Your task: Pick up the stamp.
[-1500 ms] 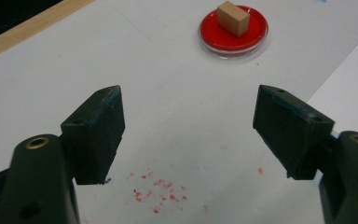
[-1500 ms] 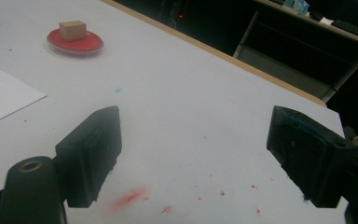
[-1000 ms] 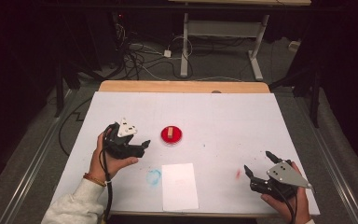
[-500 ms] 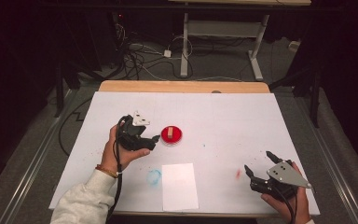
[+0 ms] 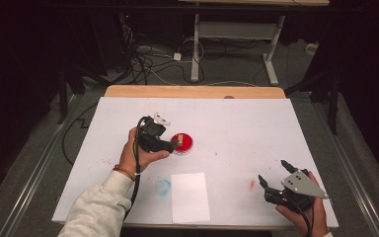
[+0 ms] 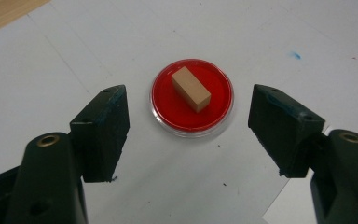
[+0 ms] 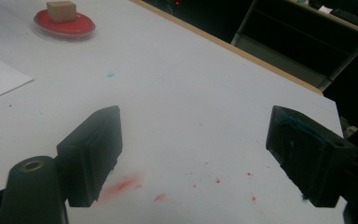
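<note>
A small tan block [image 6: 191, 88] lies on a round red dish [image 6: 168, 114] in the middle of the white table. My left gripper [image 6: 186, 95] is open, its jaws wide apart on either side of the dish and a little short of it, touching nothing. In the high view the left gripper [image 5: 171, 144] sits right at the dish's [image 5: 187, 144] left edge. My right gripper [image 5: 272, 171] rests open and empty near the table's front right corner. In the right gripper view, the right gripper [image 7: 196, 116] points across the table, with the dish [image 7: 81, 24] and block [image 7: 61, 10] far off at top left.
A white paper sheet [image 5: 190, 196] lies near the front edge, with a blue smudge [image 5: 163, 186] to its left. A red smudge [image 5: 251, 183] marks the cover by the right gripper. The table's wooden far edge [image 5: 192, 92] borders a dark floor with cables.
My left gripper has moved to the right, from well left of the dish up to its edge. The right gripper has stayed where it was.
</note>
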Motion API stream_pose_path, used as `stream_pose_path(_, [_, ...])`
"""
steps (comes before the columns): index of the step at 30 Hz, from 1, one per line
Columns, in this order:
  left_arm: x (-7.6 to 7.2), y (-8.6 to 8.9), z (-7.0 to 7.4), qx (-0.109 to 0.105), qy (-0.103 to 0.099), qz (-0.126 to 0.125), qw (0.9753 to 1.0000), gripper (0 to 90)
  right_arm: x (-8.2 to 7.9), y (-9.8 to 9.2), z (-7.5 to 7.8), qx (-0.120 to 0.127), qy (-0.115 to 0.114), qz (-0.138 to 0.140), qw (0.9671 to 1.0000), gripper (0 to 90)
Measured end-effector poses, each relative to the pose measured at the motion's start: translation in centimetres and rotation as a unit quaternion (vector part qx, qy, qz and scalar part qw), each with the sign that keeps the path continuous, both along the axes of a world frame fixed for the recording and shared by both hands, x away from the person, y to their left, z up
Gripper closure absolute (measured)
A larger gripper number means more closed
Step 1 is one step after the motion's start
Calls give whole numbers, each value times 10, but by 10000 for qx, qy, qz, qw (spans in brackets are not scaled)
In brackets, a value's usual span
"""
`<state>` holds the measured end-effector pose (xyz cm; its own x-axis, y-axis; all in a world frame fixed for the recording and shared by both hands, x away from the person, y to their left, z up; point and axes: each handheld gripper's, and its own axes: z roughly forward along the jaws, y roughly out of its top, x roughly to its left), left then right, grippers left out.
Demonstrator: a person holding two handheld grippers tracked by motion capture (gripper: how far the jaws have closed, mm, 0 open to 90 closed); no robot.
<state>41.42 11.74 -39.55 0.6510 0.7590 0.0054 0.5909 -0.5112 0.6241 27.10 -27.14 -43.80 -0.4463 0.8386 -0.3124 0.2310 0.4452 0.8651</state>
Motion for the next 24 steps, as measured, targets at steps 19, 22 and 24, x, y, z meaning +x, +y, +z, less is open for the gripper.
stream_pose_path(19, [60,-30,-29,-136,1604,691,9845,484,2,1,-4,-161,82,-3,9998,197])
stream_pose_path(22, [64,-37,-31,-14,1641,721,9838,531,2,2,-5,-218,96,28,9997,198])
stream_pose_path(24, [65,-39,-31,38,1665,722,9834,584,2,2,-5,-253,96,49,9996,199])
